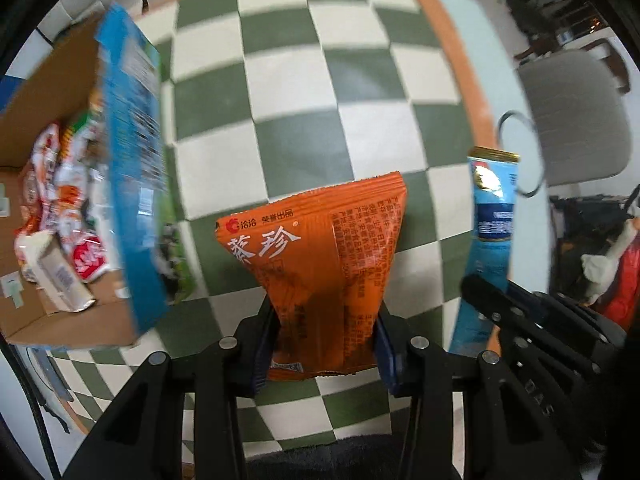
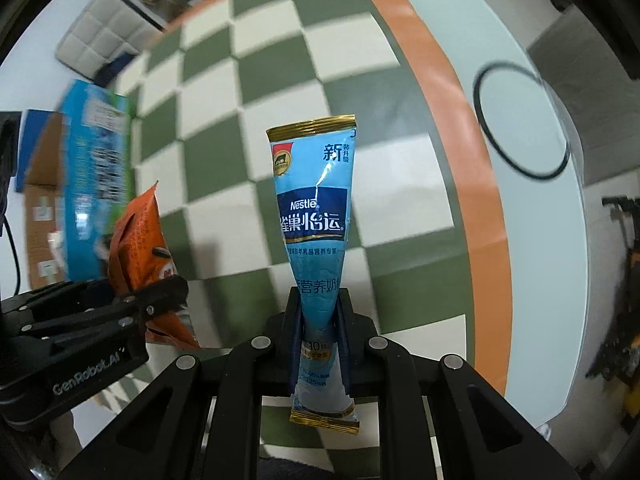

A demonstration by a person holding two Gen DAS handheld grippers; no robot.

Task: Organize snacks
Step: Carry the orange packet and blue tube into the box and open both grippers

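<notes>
My left gripper (image 1: 324, 328) is shut on an orange snack packet (image 1: 316, 256), held above the green and white checked tablecloth (image 1: 304, 80). My right gripper (image 2: 320, 320) is shut on a slim light-blue Nestle milk powder sachet (image 2: 314, 208) that stands up between the pads. The left wrist view catches that sachet (image 1: 490, 208) and the right gripper (image 1: 480, 300) at the right. In the right wrist view the orange packet (image 2: 140, 232) and the left gripper (image 2: 160, 300) appear at the left. A cardboard box (image 1: 48, 80) at the left holds several red and white snack packets (image 1: 64, 200).
A tall blue box (image 1: 132, 168) stands against the cardboard box's near wall, also visible as the blue box (image 2: 96, 184) in the right wrist view. An orange band (image 2: 432, 92) edges the tablecloth. A black ring (image 2: 520, 120) lies on the pale table rim. A grey chair (image 1: 576, 116) stands beyond the table.
</notes>
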